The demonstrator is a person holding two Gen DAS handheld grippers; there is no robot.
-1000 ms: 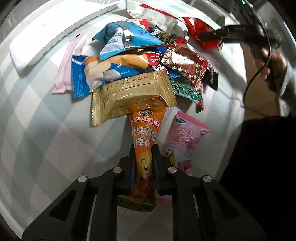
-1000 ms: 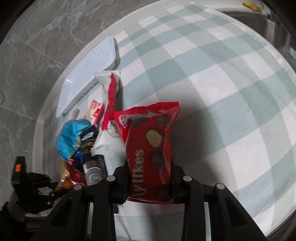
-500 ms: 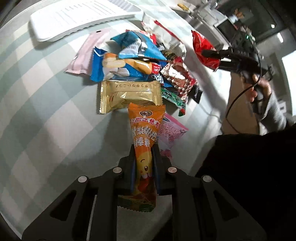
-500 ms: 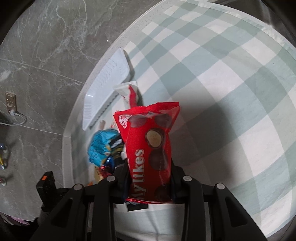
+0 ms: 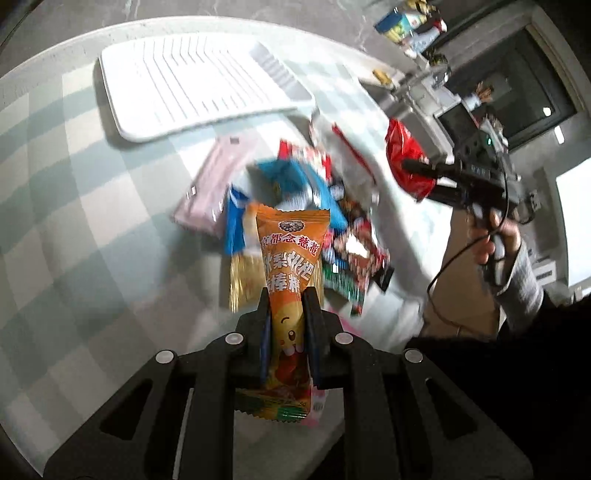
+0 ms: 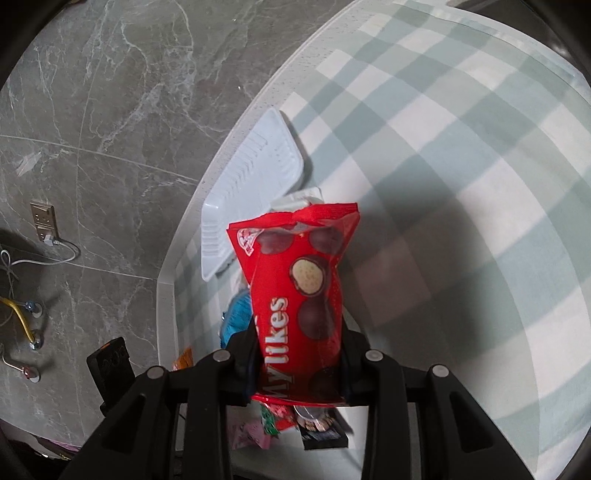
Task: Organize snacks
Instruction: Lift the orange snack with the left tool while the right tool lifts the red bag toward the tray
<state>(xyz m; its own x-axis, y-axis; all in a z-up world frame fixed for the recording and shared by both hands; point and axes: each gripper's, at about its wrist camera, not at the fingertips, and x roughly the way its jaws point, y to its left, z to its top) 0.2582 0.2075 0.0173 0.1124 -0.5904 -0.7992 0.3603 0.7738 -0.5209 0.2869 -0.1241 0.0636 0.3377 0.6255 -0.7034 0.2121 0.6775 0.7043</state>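
My left gripper [image 5: 287,295] is shut on an orange snack packet [image 5: 290,258], lifted above a blurred pile of snack packets [image 5: 314,206] on the checked tablecloth. In the right wrist view my right gripper [image 6: 297,332] is shut on a red Mylikes bag [image 6: 299,291], held up over the cloth. That same red bag [image 5: 406,162] and the right gripper [image 5: 424,168] appear at the right of the left wrist view, held by a hand [image 5: 495,236]. A white ribbed tray [image 5: 199,85] lies beyond the pile, also seen as the tray [image 6: 251,195] behind the red bag.
The table edge [image 6: 166,280] runs beside the tray, with grey marble floor [image 6: 110,110] and a wall socket with cables [image 6: 44,225] past it. A dark-clothed person's body [image 5: 517,406] fills the lower right. Shelves with small items [image 5: 410,22] stand at the back.
My left gripper has risen and pulled the orange packet up off the pile, and the tray has come into full view. My right gripper with the red bag has lifted and swung toward the table edge.
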